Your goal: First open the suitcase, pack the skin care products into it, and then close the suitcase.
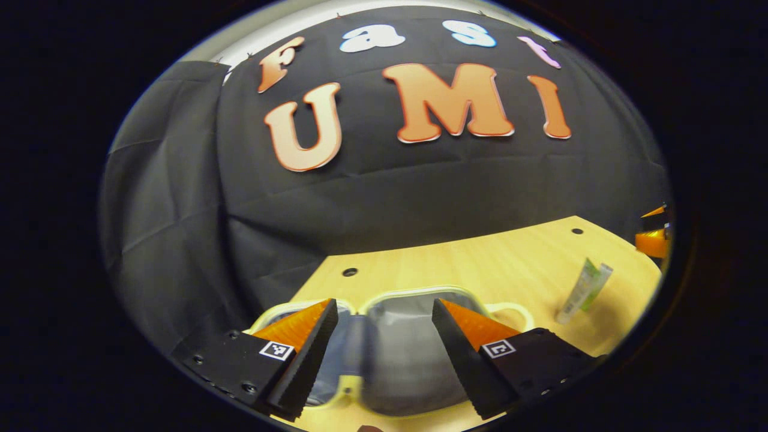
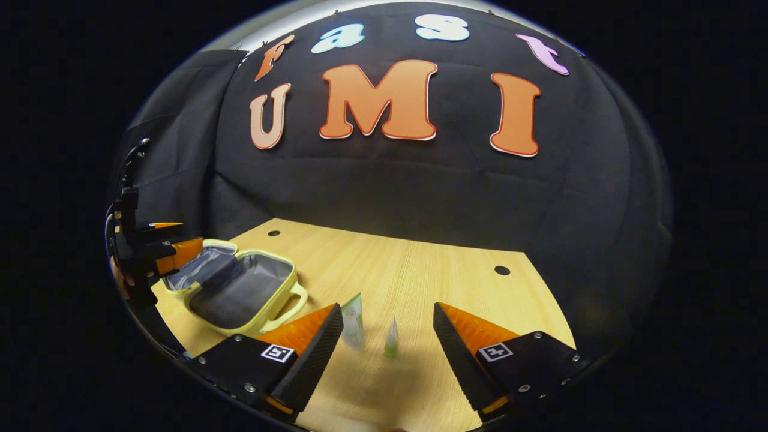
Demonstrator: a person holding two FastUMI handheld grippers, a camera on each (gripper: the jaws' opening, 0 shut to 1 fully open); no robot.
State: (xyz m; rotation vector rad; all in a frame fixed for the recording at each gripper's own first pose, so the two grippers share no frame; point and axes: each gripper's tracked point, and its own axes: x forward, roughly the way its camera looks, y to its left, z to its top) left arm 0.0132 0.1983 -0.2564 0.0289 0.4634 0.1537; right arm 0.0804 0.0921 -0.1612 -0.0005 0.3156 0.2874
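Black cloth walls the booth behind a pale wooden table (image 2: 420, 264) with small dark holes in its top. On the left gripper view, the left gripper (image 1: 384, 354) has its fingers spread wide with nothing between them, hovering just above the suitcase (image 1: 408, 348), a small yellow-rimmed case that lies open with its grey lining exposed and a handle on its right side. Farther right on the table lies a green and white tube (image 1: 583, 291), well apart from the case. On the right gripper view, the right gripper (image 2: 387, 354) is likewise spread apart, gripping nothing, held over the table with the green and white tube (image 2: 354, 323) just inside its left finger and a small green cone-shaped bottle (image 2: 392, 339) near the middle of the gap; neither touches a finger. Beyond, to the left, the open suitcase (image 2: 240, 288) shows both halves laid flat, with the left gripper (image 2: 162, 249) over its far edge.
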